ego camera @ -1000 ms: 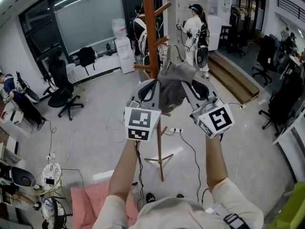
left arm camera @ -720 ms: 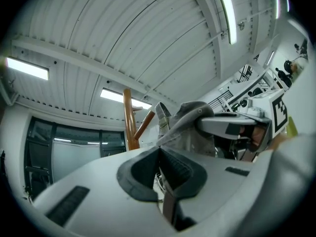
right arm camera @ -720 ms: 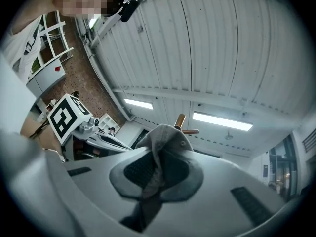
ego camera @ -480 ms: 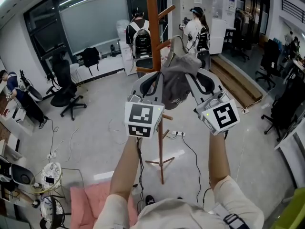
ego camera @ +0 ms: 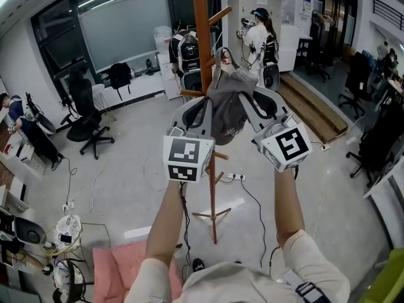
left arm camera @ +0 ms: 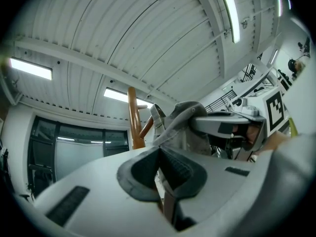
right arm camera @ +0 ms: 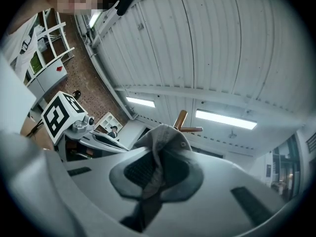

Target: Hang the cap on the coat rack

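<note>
Head view has both my arms raised in the middle of the frame, with the grey cap held between my left claw and my right claw, in front of the wooden coat rack. The cap covers the pole at mid height, below the slanted peg at the pole's upper right. I cannot tell whether it touches any peg. Below my arms, the rack's foot stands on the pale floor, and a pink mat lies at the lower left of the frame. In the left gripper view my left claw is narrow, its dark pads pinching a thin edge of the cap. The cap rises beyond them toward the upper right, with the coat rack just to its left. In the right gripper view my right claw is also narrow, clamped on a fold of the cap, which bulges above the pads. Two pegs of the coat rack poke out behind the cap against the ribbed ceiling.
</note>
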Action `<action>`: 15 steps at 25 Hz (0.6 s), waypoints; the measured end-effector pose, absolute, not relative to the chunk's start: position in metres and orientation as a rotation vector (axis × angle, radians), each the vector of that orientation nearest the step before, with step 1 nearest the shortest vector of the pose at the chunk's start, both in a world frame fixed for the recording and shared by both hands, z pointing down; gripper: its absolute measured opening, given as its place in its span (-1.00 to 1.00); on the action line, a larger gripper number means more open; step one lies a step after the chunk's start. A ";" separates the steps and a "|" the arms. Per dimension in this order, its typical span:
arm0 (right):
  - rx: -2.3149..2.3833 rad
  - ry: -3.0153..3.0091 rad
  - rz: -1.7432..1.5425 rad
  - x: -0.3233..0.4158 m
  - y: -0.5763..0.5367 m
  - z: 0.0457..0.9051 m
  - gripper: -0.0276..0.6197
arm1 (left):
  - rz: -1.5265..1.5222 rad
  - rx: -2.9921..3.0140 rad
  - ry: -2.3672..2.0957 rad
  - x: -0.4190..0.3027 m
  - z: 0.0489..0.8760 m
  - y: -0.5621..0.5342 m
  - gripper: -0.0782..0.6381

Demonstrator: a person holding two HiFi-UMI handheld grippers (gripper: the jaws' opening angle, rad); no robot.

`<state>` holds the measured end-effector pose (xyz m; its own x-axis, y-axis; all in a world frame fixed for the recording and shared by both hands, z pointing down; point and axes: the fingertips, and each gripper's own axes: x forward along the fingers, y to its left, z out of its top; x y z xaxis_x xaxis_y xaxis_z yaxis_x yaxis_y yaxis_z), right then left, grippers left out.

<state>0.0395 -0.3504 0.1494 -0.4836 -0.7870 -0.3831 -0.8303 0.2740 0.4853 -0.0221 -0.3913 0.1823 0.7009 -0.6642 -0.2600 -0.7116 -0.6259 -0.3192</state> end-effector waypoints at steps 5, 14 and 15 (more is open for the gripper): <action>-1.562 2.477 0.965 0.039 -0.363 0.159 -0.84 | 0.133 -2.514 1.090 -0.023 0.192 -0.401 -0.76; -1.585 2.544 0.893 0.028 -0.385 0.175 -0.84 | 0.120 -2.564 1.130 -0.034 0.211 -0.420 -0.76; -1.589 2.550 0.890 0.028 -0.387 0.176 -0.84 | 0.116 -2.565 1.136 -0.034 0.213 -0.421 -0.76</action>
<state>0.0277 -0.3866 0.1763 -0.4858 -0.8229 -0.2948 -0.8276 0.3245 0.4580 -0.0343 -0.4210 0.2132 0.6781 -0.7055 -0.2062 -0.7326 -0.6263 -0.2665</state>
